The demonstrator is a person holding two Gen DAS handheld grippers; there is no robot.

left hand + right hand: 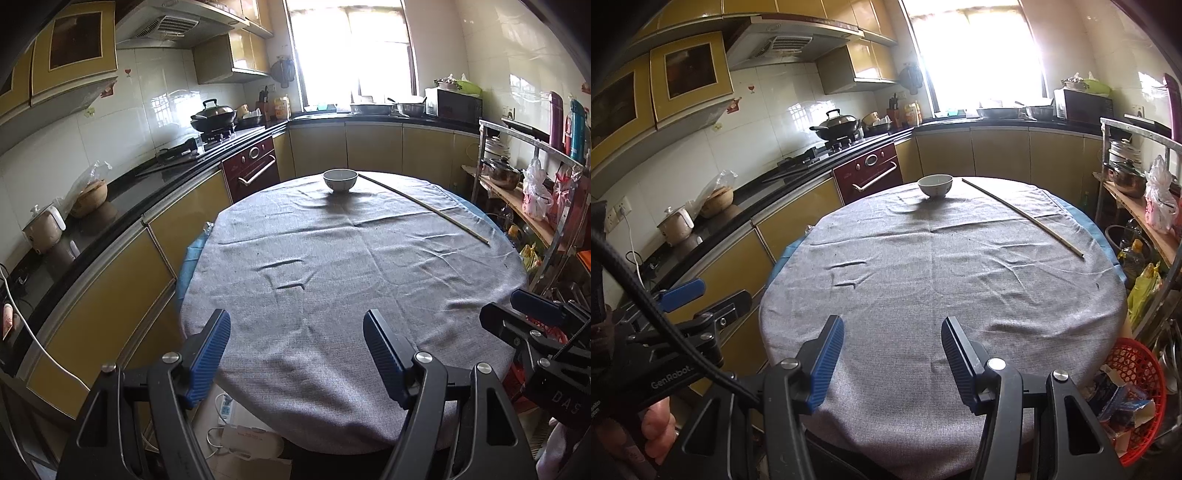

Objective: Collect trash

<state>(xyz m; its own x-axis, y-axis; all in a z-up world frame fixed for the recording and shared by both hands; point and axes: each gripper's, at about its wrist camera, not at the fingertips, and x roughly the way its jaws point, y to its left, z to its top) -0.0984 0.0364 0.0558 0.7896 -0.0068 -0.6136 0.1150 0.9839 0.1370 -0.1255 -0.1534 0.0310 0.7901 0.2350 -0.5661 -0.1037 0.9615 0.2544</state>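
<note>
— Nearest the lens, the left claw [297, 354] stands spread over the near edge of the grey-clothed tabletop [351, 266], with nothing between its blue pads [207, 354]. How is the other one?

— Right claw [892, 360] is likewise parted and empty, hanging above the same near edge. In the left view only its side shows at the right border, partly cut off.

— Where is the trash?

— In the red mesh basket [1137, 373] low at the right, beside and below the table rim — crumpled wrappers [1119, 398], blue and pale, though what they are exactly is hard to make out. Half the basket is hidden behind the claw's arm and the picture's edge.

— And on the cloth itself?

— White bowl [935, 185] at the far side, and a long thin stick [1021, 216] lying slantwise to its right, apart from the bowl. Tiny dark specks on the cloth are too small to identify.

— Anyone visible?

— Only fingers [657, 421] gripping the left handle, at the lower left of the right view.
</note>
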